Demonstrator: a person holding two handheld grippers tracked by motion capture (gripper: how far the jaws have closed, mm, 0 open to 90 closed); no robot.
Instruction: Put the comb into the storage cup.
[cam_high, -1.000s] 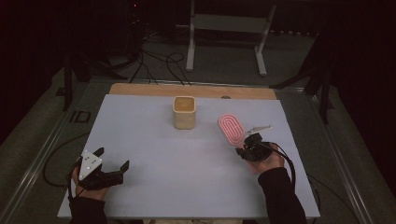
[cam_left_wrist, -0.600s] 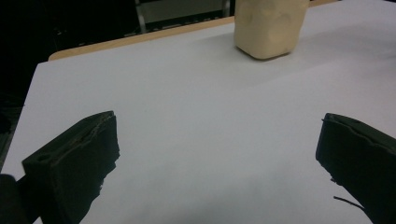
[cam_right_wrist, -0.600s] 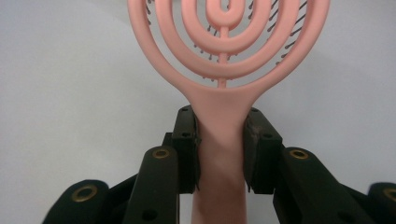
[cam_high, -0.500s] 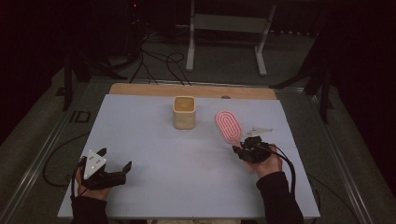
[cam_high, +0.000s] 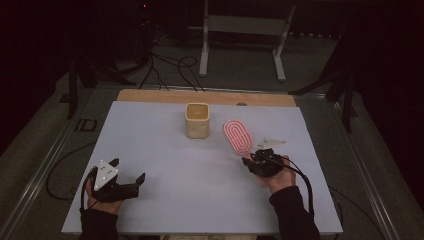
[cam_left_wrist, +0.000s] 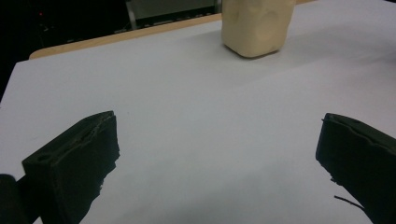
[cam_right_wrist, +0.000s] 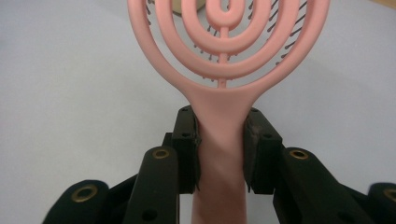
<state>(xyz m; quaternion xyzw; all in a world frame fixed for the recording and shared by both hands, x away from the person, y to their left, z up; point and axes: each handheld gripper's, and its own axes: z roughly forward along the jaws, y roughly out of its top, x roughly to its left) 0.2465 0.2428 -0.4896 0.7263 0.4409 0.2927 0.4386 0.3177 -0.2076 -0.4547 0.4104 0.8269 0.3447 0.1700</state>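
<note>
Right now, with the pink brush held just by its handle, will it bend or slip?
Probably not bend: the pink brush juts stiffly out of the right gripper without drooping. It looks light, since its head is open rings. It might twist a little, because the jaws squeeze only its smooth, narrow handle.

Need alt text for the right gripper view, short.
The right gripper clamps its black jaws on the handle of a pink plastic hairbrush with concentric oval rings, dark bristles behind them. A pale lavender table lies beyond.
</note>
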